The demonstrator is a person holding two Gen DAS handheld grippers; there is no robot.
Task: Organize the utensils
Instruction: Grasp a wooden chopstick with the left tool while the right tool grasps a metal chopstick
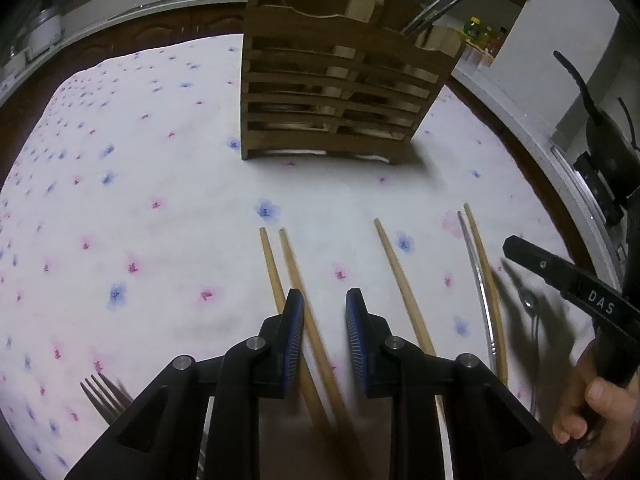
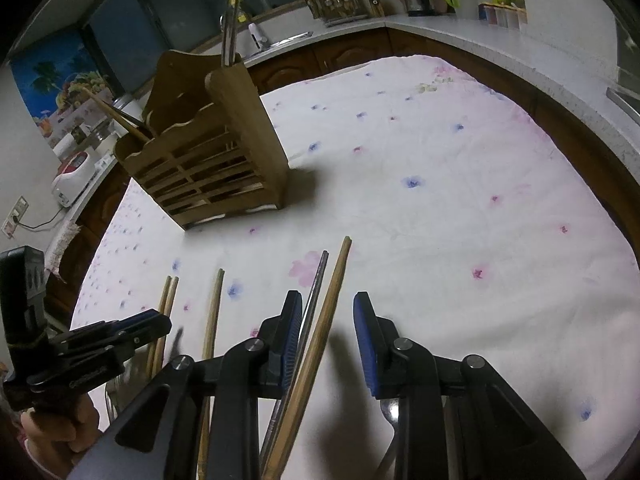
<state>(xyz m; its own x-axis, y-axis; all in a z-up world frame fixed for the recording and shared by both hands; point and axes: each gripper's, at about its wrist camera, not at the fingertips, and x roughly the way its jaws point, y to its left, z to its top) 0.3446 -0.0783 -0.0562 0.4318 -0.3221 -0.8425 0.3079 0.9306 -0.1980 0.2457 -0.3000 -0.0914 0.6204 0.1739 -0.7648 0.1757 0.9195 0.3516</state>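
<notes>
A slatted wooden utensil holder (image 1: pixel 340 92) stands on the flowered tablecloth, with metal chopsticks (image 1: pixel 448 4) and a wooden one in it; it also shows in the right wrist view (image 2: pixel 212 160). My left gripper (image 1: pixel 324 304) is open, low over a pair of wooden chopsticks (image 1: pixel 296 280); one runs between its fingers. A third wooden chopstick (image 1: pixel 400 280) lies to the right. My right gripper (image 2: pixel 328 308) is open over a wooden chopstick (image 2: pixel 324 320) and a metal chopstick (image 2: pixel 316 292), which lie between its fingers.
A fork (image 1: pixel 104 396) lies at the lower left under the left gripper. A spoon (image 2: pixel 390 412) lies under the right gripper's right finger. Kitchen counters (image 2: pixel 460 28) with a kettle and a dish rack ring the table.
</notes>
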